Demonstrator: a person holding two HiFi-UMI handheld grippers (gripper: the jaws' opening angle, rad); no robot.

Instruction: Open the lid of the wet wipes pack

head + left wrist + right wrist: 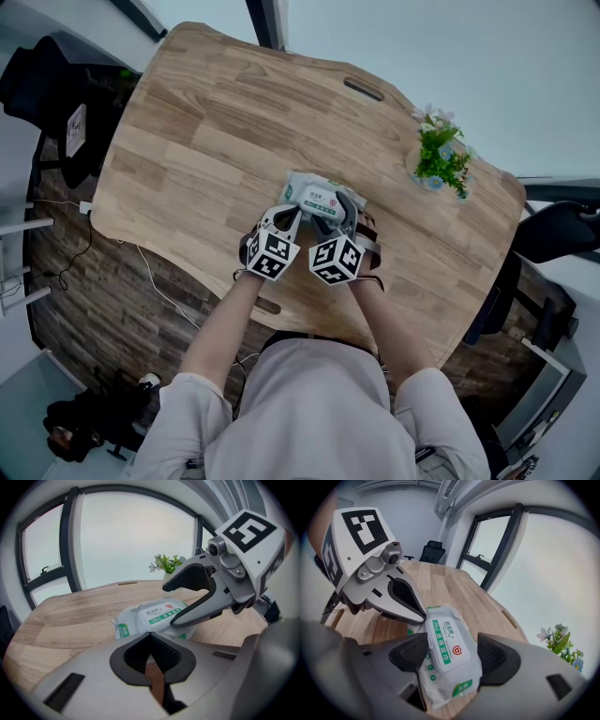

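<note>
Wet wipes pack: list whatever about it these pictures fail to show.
- Left gripper view: the right gripper covers the pack's right side and the lid's right edge.
- Right gripper view: the left gripper's tip covers the pack's far left corner; the right gripper's own body hides the near end.
- Head view: both grippers hide the pack's near end; the lid print is too small to read.
</note>
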